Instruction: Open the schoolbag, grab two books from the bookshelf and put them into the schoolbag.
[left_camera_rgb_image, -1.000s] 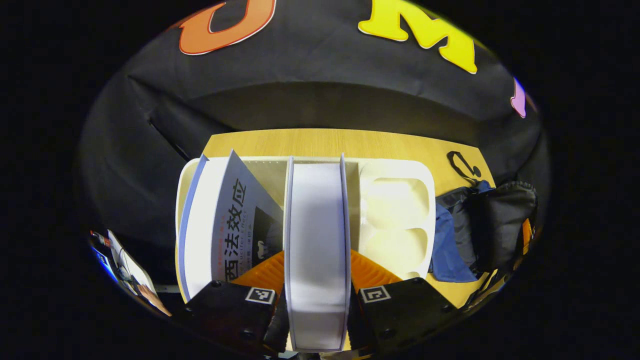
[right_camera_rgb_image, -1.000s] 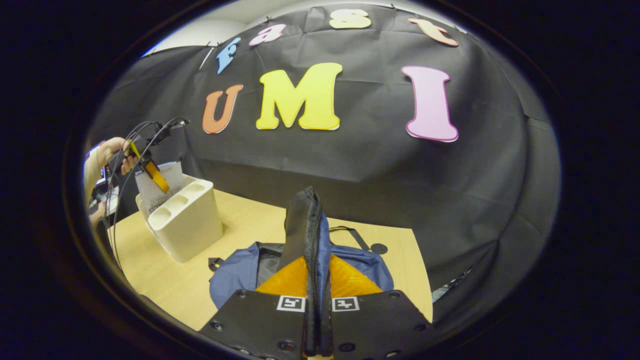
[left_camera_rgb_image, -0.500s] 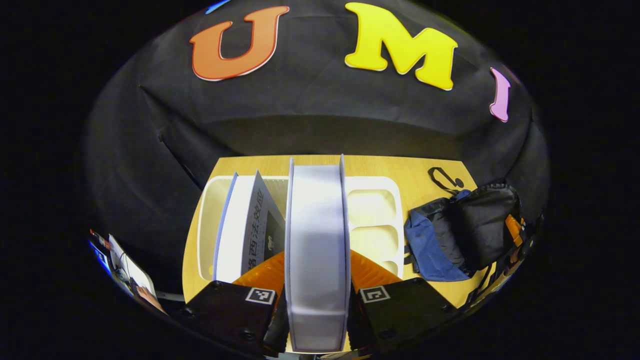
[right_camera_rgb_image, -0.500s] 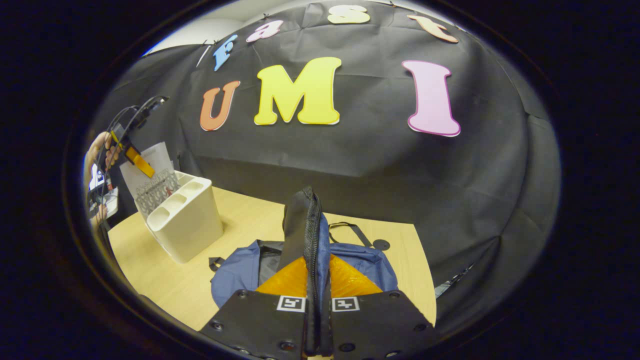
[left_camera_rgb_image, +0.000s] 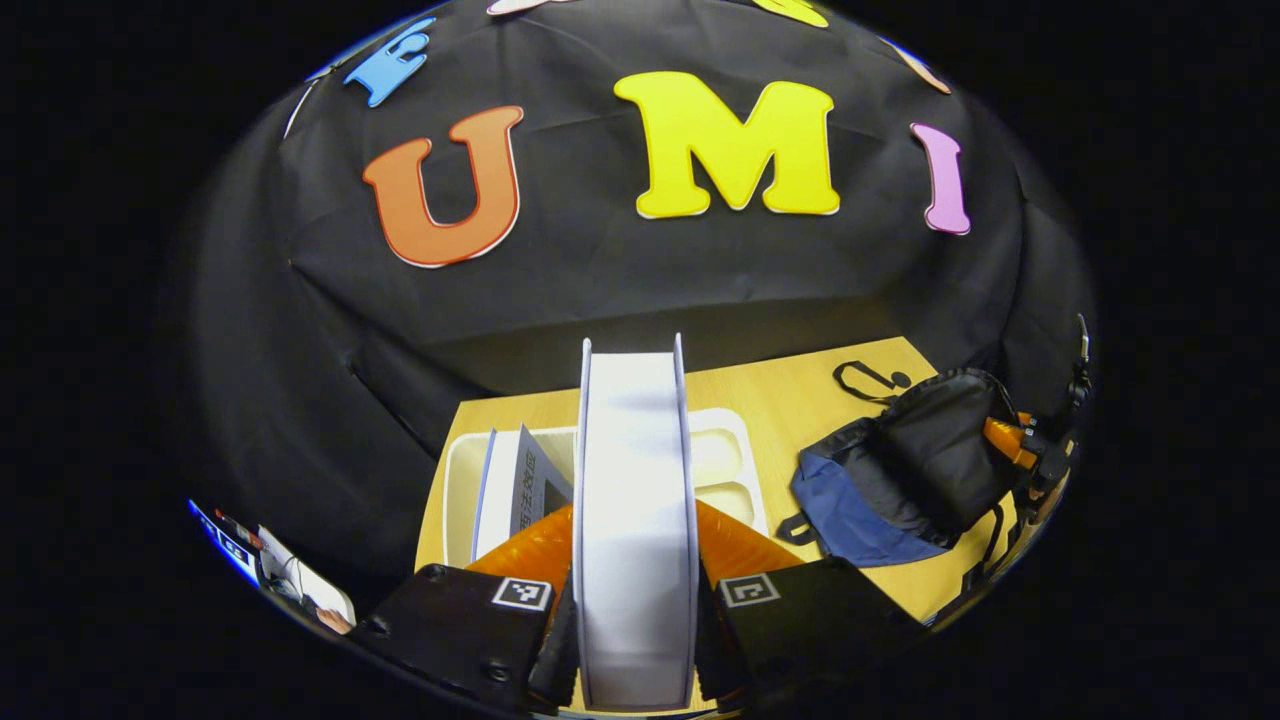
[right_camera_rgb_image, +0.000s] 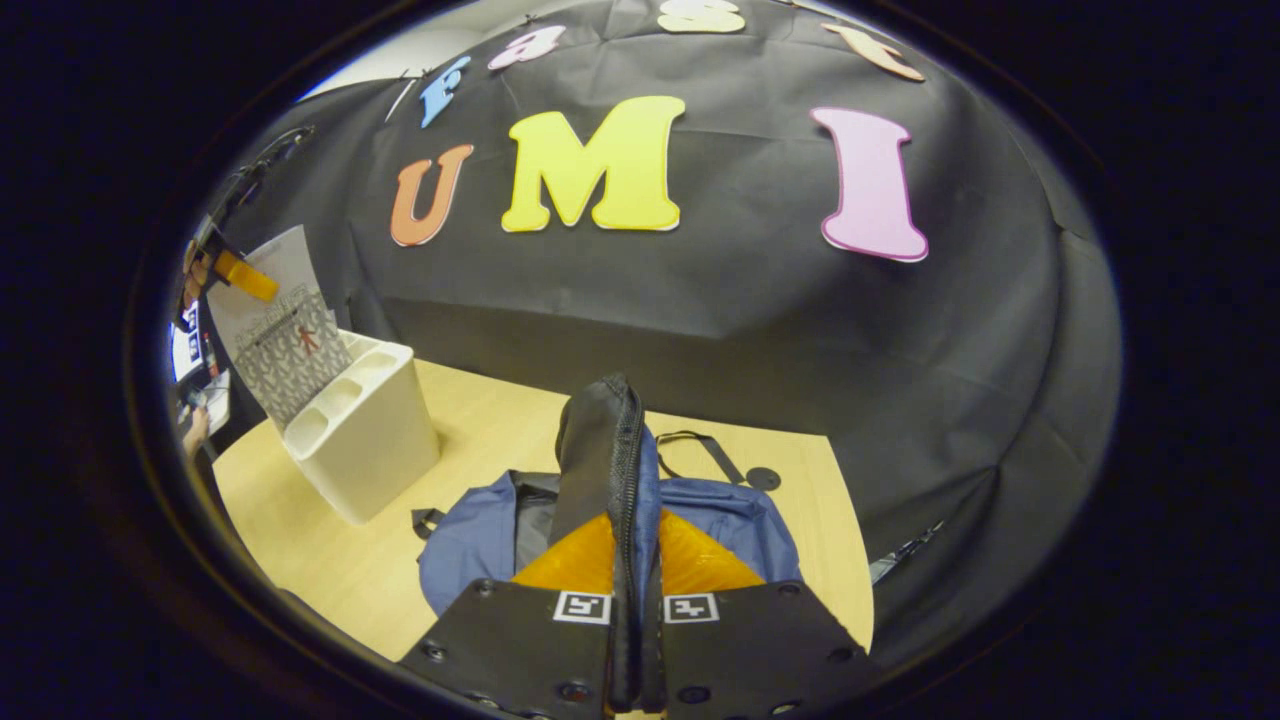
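My left gripper (left_camera_rgb_image: 633, 530) is shut on a white book (left_camera_rgb_image: 633, 480), held edge-on above the cream bookshelf (left_camera_rgb_image: 458, 470). A second book (left_camera_rgb_image: 522, 480) with a grey cover leans inside the shelf at its left. In the right gripper view the lifted book (right_camera_rgb_image: 280, 335) hangs over the bookshelf (right_camera_rgb_image: 365, 440) at the far left, with the left gripper (right_camera_rgb_image: 240, 275) at its top. My right gripper (right_camera_rgb_image: 635, 555) is shut on the black zipper flap (right_camera_rgb_image: 605, 450) of the blue and black schoolbag (right_camera_rgb_image: 730, 515), holding it upright. The same schoolbag (left_camera_rgb_image: 900, 475) lies on the table's right side.
The wooden table (right_camera_rgb_image: 480, 420) carries the shelf at the left and the bag at the right. A black strap loop (left_camera_rgb_image: 865, 378) lies behind the bag. The black cloth wall stands close behind the table.
My left gripper has risen with the white book, drawing it up out of the bookshelf. The right gripper has stayed put, still holding the bag's flap.
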